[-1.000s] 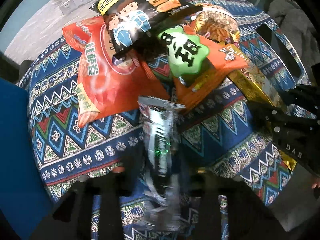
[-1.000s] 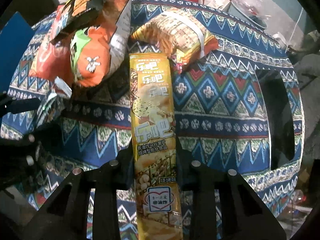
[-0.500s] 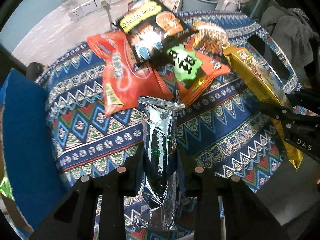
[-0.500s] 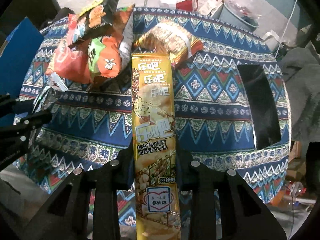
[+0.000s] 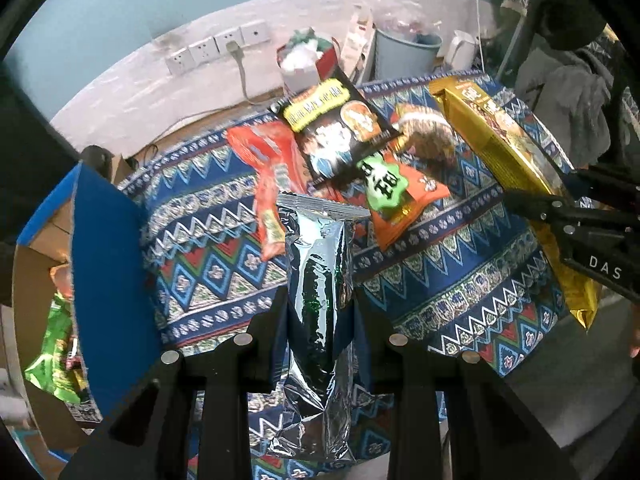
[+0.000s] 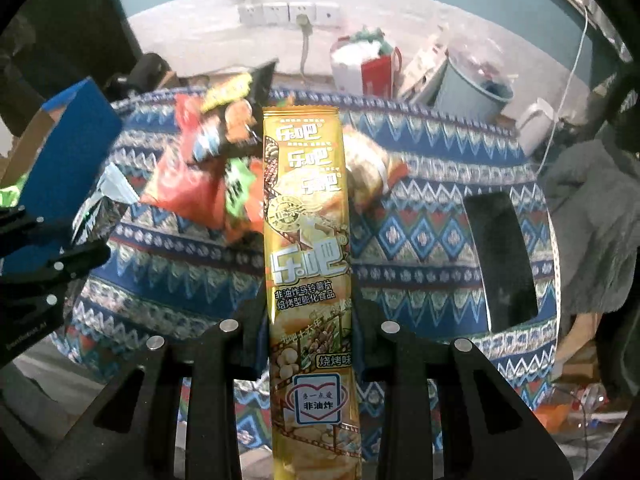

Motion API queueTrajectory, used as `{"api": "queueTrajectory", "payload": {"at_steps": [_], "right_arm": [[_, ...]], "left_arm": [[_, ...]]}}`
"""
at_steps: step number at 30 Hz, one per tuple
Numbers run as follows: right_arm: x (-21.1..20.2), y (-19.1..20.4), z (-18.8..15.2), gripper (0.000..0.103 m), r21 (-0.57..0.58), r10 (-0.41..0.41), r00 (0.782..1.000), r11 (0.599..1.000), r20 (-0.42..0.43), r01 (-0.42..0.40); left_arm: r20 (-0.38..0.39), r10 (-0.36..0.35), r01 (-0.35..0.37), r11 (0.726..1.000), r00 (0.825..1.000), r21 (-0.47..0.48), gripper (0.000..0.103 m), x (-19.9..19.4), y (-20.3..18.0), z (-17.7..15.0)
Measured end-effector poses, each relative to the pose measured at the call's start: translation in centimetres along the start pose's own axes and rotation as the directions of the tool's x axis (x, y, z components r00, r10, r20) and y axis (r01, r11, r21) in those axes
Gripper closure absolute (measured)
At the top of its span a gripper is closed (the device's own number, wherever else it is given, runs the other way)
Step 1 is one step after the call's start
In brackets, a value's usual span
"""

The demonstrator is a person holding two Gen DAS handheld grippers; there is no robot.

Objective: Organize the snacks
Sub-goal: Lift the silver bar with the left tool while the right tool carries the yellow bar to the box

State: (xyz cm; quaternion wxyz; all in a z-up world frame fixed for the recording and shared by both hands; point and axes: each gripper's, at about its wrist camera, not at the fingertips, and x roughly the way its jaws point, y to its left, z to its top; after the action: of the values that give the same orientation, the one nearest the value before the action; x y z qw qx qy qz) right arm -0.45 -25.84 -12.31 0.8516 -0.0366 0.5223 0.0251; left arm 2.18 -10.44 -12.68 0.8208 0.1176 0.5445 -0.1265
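Note:
My left gripper (image 5: pixel 318 312) is shut on a silver foil snack pack (image 5: pixel 318 280), held upright above the patterned tablecloth (image 5: pixel 224 256). My right gripper (image 6: pixel 310 312) is shut on a long gold crisp pack (image 6: pixel 306 248), also lifted off the cloth. In the left wrist view that gold pack (image 5: pixel 516 168) shows at the right, clamped in the right gripper (image 5: pixel 560 210). A pile stays on the cloth: a red bag (image 5: pixel 268 160), a black bag (image 5: pixel 336 132), an orange bag with a green label (image 5: pixel 400 196) and a brown noodle pack (image 5: pixel 426 136).
An open cardboard box with blue flaps (image 5: pixel 108 272) stands at the left of the table, green packs (image 5: pixel 56 344) inside it. A black slab (image 6: pixel 500 260) lies on the cloth's right side. Behind the table are a bin (image 5: pixel 404 52), a red bag (image 5: pixel 306 60) and wall sockets (image 5: pixel 216 46).
Both grippers have risen with their packs, so the table and the pile look smaller and farther. The box at the left and the back wall have come into view.

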Motion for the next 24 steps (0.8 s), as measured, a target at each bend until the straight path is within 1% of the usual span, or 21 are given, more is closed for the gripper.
{"api": "queueTrajectory", "payload": {"at_steps": [4, 10, 14, 18, 24], "right_arm": [[-1.2, 1.0, 1.3, 0.073, -0.006, 0.023, 0.999, 1.000, 0.043, -0.023], [-2.5, 2.7, 3.3, 0.073, -0.031, 0.048, 0.994, 0.999, 0.098, -0.045], [-3.0, 3.9, 4.2, 0.073, -0.046, 0.069, 0.991, 0.997, 0.116, -0.064], [-3.4, 5.3, 5.2, 0.073, -0.068, 0.087, 0.987, 0.995, 0.133, -0.078], [-4.0, 7.8, 6.7, 0.073, -0.102, 0.126, 0.981, 0.989, 0.150, -0.111]], "left_arm": [[0.033, 0.018, -0.018, 1.000, 0.999, -0.012, 0.074, -1.1, 1.0, 0.2], [0.066, 0.020, -0.016, 0.998, 0.998, -0.056, 0.074, -2.6, 3.0, 0.6], [0.093, 0.038, -0.031, 0.996, 0.995, -0.080, 0.074, -3.7, 4.4, 0.6], [0.109, 0.044, -0.032, 0.994, 0.993, -0.109, 0.074, -4.4, 5.7, 0.7], [0.136, 0.073, -0.052, 0.987, 0.988, -0.150, 0.074, -5.4, 7.9, 0.5]]}}
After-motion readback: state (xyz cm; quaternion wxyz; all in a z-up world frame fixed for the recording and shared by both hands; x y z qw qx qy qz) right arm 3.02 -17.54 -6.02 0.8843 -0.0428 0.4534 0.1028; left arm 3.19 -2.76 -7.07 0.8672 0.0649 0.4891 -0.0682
